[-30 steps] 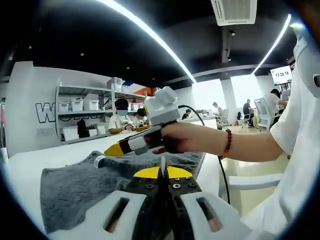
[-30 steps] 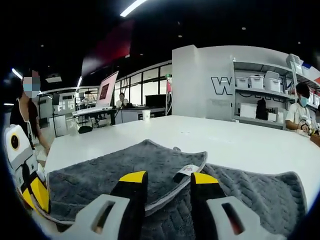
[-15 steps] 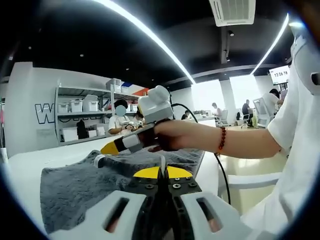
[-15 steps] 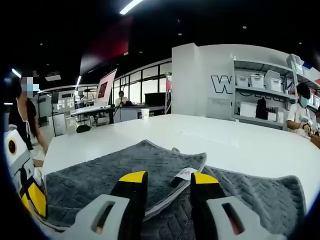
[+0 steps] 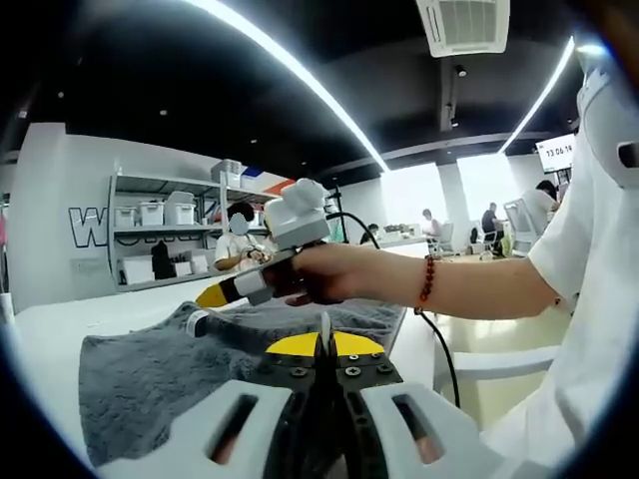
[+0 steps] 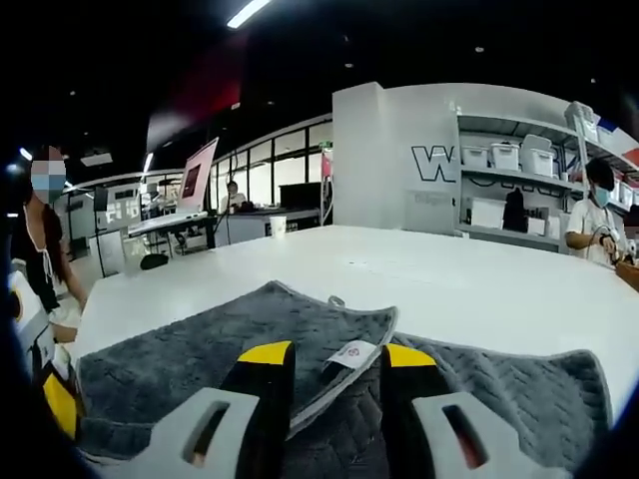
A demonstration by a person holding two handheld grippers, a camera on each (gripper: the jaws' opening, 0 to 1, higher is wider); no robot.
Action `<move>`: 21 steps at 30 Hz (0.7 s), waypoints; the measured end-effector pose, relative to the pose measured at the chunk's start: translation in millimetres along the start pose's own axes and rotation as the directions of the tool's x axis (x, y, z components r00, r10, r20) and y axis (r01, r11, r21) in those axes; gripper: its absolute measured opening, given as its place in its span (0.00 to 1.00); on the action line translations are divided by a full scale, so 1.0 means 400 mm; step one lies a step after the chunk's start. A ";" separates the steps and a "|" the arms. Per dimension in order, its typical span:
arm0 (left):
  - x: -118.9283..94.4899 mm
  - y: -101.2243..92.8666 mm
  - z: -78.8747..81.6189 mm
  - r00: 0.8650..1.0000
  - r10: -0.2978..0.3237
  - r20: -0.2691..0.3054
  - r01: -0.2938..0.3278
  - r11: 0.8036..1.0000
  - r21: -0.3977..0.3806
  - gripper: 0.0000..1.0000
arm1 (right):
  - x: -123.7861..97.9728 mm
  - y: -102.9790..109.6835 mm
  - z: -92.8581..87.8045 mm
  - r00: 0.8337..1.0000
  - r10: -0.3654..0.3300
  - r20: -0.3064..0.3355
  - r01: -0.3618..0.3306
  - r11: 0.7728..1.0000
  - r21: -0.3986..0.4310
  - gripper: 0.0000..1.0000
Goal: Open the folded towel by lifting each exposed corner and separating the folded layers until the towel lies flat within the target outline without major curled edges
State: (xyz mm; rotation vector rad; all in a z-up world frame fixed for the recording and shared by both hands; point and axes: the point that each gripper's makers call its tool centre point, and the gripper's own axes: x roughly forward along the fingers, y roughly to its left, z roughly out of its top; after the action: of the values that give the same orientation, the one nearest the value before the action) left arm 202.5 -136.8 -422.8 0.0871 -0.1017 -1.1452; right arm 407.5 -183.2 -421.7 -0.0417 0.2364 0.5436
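We see the grey towel lying partly folded on the white tabletop. Our right tool stands apart above its label; our left tool is pressed together over the towel.

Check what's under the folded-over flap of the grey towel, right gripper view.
Under the flap lies the towel's own lower layer, grey and ribbed, spread on the white table. A white label sits at the flap's edge. Whatever lies beneath the flap's middle is covered.

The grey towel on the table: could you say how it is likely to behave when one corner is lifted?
The grey towel will probably drape limply, since its folded flap lies soft over the lower layer. Its thick ribbed pile suggests some weight and good grip.
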 end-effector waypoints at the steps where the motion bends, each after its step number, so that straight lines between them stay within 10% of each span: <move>1: 0.000 0.000 0.000 1.000 -0.001 0.001 0.001 1.000 0.000 0.01 | 0.003 0.000 0.002 1.000 0.002 0.007 -0.002 1.000 0.008 0.30; 21: -0.008 -0.002 0.007 1.000 -0.008 0.019 0.008 1.000 -0.014 0.01 | 0.039 -0.038 -0.010 0.999 -0.044 0.012 0.043 0.997 0.067 0.30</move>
State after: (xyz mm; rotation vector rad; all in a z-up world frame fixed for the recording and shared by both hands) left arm 200.1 -134.4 -420.3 0.0645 -0.1101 -1.1548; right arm 427.3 -188.6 -429.8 0.0213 0.2397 0.4919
